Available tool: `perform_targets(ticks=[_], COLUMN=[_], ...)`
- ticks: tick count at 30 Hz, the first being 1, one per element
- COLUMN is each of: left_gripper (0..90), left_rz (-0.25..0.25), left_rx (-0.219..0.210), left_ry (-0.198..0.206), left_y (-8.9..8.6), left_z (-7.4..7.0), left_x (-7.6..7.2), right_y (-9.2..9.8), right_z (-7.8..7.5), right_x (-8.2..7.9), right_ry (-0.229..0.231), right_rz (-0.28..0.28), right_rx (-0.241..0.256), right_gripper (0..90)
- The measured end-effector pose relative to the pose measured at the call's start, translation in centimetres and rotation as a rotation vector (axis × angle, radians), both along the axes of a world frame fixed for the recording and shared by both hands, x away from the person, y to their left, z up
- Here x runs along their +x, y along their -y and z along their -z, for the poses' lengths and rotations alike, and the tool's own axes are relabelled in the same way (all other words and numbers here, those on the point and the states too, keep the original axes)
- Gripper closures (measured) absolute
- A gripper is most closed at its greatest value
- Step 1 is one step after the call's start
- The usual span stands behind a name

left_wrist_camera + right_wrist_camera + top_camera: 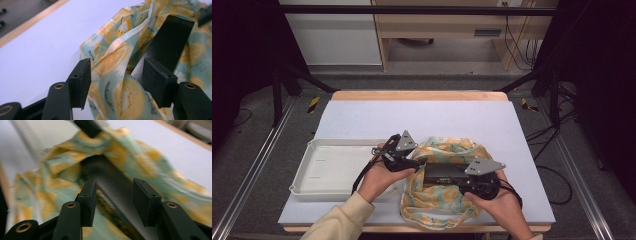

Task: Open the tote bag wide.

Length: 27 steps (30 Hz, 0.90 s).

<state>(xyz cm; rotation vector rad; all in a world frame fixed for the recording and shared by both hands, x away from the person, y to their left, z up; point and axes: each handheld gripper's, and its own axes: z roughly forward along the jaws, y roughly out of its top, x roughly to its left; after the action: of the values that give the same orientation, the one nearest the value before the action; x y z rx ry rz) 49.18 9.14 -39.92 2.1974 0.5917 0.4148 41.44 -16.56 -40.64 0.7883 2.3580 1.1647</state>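
Pale lilac sheeting covers the worktop (422,117), whose wooden edge shows along the far side, with dark floor and cables beyond it at the frame's sides. A white tray (329,170) lies at lower left of the high view, its near right corner covered by the left hand (379,180). Just right of it, low in the centre, sits a crumpled fabric bag (439,200) printed with yellow citrus slices on pale green, and a flat black object (444,173) (what it is cannot be made out) lies in the bag's opening, partly wrapped by the cloth. The left gripper (421,161) reaches in from the tray side to the bag's upper left edge; in the left gripper view its jaws stand wide apart with the bag's cloth between them, holding nothing. The right gripper (447,176), in the right hand (502,202) at lower centre-right, points left over the black object; the right gripper view is blurred, yet its jaws are clearly spread, straddling the object's edge without closing on it.
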Motion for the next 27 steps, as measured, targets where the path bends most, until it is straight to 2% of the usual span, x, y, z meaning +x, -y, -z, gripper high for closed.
perform_targets(ticks=[2, 6, 8, 10, 12, 14, 15, 16, 19, 21, 23, 25, 27], left_gripper=[39.8, 38.0, 41.0, 49.4, 57.1, 63.2, 69.0, 72.6, 79.5, 83.4, 86.7, 87.7, 88.4], left_rz=[0.001, 0.009, 0.003, -0.01, -0.011, -0.014, -0.022, -0.026, -0.034, -0.044, -0.051, -0.055, -0.058], left_rx=[0.02, 0.049, 0.077, 0.101, 0.104, 0.115, 0.139, 0.144, 0.163, 0.174, 0.188, 0.2, 0.229], left_ry=[-0.008, -0.027, -0.03, -0.016, -0.022, -0.019, -0.007, -0.003, -0.015, -0.021, -0.045, -0.056, -0.064], left_y=[0.5, 1.0, 1.1, 1.0, 0.9, 0.8, 0.7, 0.7, 0.3, 0.1, 0.0, 0.0, 0.1], left_z=[0.4, 1.1, 1.4, 1.4, 1.5, 1.6, 1.6, 1.7, 2.0, 2.3, 2.7, 3.0, 3.3], left_x=[0.3, 0.7, 0.9, 0.9, 0.9, 0.9, 0.8, 0.8, 1.1, 1.4, 1.6, 1.8, 2.0], right_y=[-1.0, -2.5, -3.1, -3.8, -4.3, -4.6, -4.7, -4.7, -4.8, -4.8, -4.9, -4.9, -5.0], right_z=[0.5, 1.5, 2.1, 2.8, 3.4, 3.9, 4.1, 4.4, 4.9, 5.2, 5.5, 5.8, 6.0], right_x=[-0.2, -0.6, -0.8, -1.1, -1.3, -1.4, -1.4, -1.3, -1.3, -1.3, -1.4, -1.4, -1.4], right_ry=[-0.015, -0.052, -0.067, -0.083, -0.086, -0.089, -0.099, -0.103, -0.12, -0.131, -0.139, -0.145, -0.153], right_rz=[-0.043, -0.12, -0.147, -0.18, -0.195, -0.206, -0.214, -0.222, -0.231, -0.237, -0.241, -0.247, -0.252], right_rx=[-0.005, -0.012, -0.024, -0.028, -0.062, -0.085, -0.082, -0.085, -0.092, -0.101, -0.108, -0.115, -0.122], right_gripper=[53.5, 42.7, 41.8, 47.0, 55.4, 67.3, 73.5, 79.2, 88.3, 90.0, 90.0, 90.0, 90.0])
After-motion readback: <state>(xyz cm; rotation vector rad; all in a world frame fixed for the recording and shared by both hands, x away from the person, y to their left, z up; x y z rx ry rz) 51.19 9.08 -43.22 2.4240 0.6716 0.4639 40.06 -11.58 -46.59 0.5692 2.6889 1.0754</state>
